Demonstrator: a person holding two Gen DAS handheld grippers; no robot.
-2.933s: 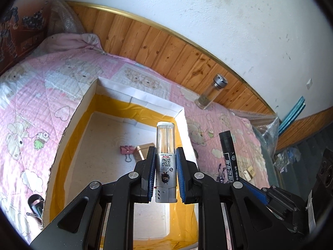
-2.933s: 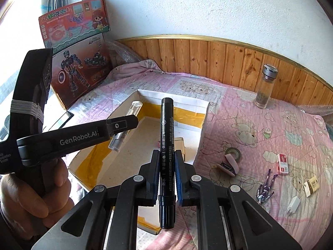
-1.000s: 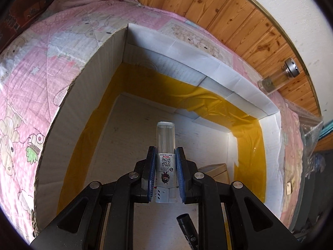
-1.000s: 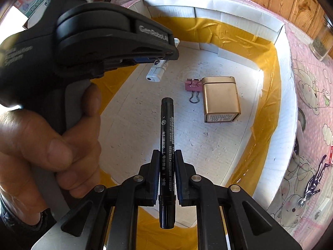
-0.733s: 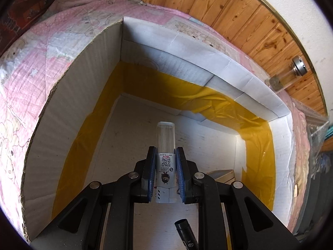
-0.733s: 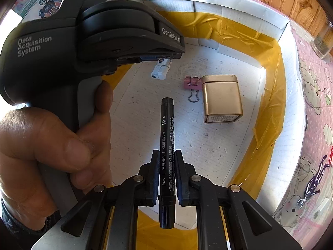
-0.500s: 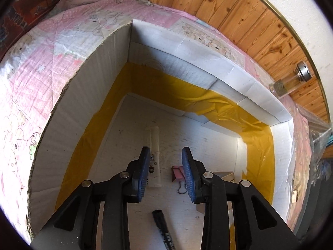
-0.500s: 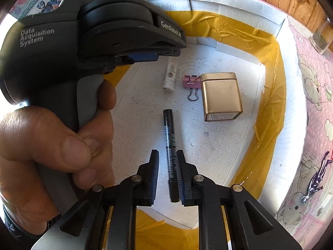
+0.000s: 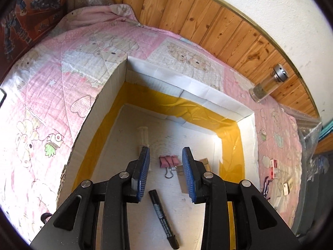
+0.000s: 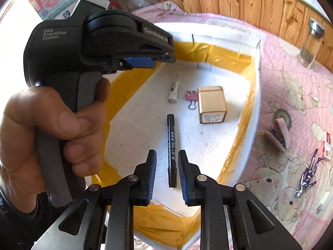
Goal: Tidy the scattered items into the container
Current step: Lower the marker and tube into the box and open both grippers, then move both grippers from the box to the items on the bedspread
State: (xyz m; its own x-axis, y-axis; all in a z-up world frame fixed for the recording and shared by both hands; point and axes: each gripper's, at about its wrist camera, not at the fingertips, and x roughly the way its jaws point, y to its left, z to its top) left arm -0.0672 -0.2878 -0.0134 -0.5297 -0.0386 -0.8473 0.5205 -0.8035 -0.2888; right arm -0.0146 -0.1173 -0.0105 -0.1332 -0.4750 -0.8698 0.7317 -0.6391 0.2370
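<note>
Filling the frame's centre, the cardboard box on the pink quilt held the gold tin, black marker, small tube and pink clip. Both grippers stood empty: left gripper parted, right gripper narrow and opening. Risk, I judged: reaching the stapler at right could snag the box wall.

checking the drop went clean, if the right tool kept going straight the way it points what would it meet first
Most likely the black marker, lying loose on the box floor between the opening jaws of the right tool, which grips nothing. Depth is unclear.
</note>
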